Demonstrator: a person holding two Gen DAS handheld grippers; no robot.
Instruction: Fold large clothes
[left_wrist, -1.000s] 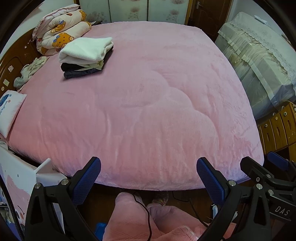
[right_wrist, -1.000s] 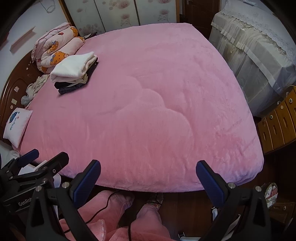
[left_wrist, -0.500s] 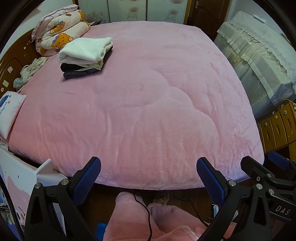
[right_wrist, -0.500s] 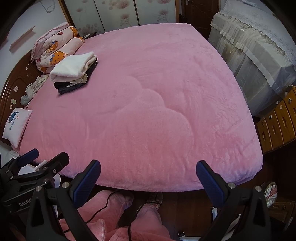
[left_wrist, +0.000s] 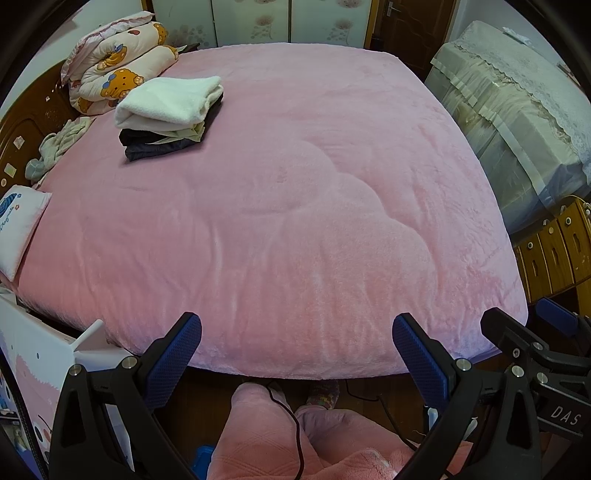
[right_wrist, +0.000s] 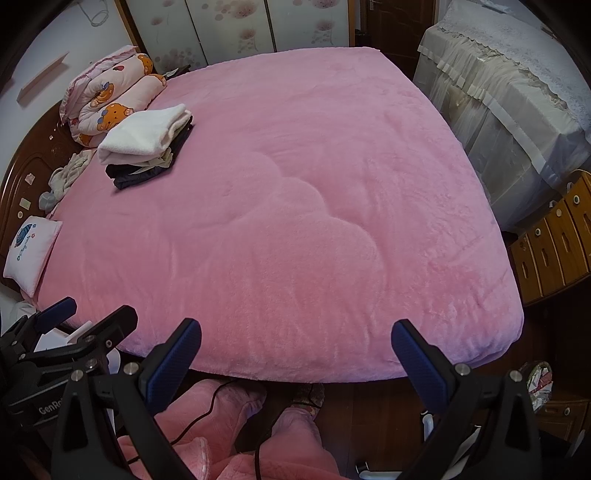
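A stack of folded clothes (left_wrist: 170, 114), white on top and dark below, rests at the far left of the pink bed (left_wrist: 295, 206); the right wrist view shows the same stack (right_wrist: 147, 142) on the bed (right_wrist: 295, 221). My left gripper (left_wrist: 295, 354) hovers open over the near edge of the bed, nothing between its blue pads. My right gripper (right_wrist: 295, 350) is open too, held beside it at the same edge. Each gripper appears in the other's view, the right gripper (left_wrist: 539, 343) at the right and the left gripper (right_wrist: 70, 336) at the left. Neither touches any cloth.
A rolled bear-print quilt (left_wrist: 118, 81) and a small white pillow (left_wrist: 18, 229) lie along the headboard side. Crumpled pale cloth (left_wrist: 59, 144) sits by the headboard. A covered cabinet (left_wrist: 517, 122) and wooden drawers (left_wrist: 554, 247) stand right. A person's pink-clad legs (left_wrist: 280, 435) are below.
Both grippers have barely shifted; the views drifted very slightly. Nothing was taken hold of or let go.
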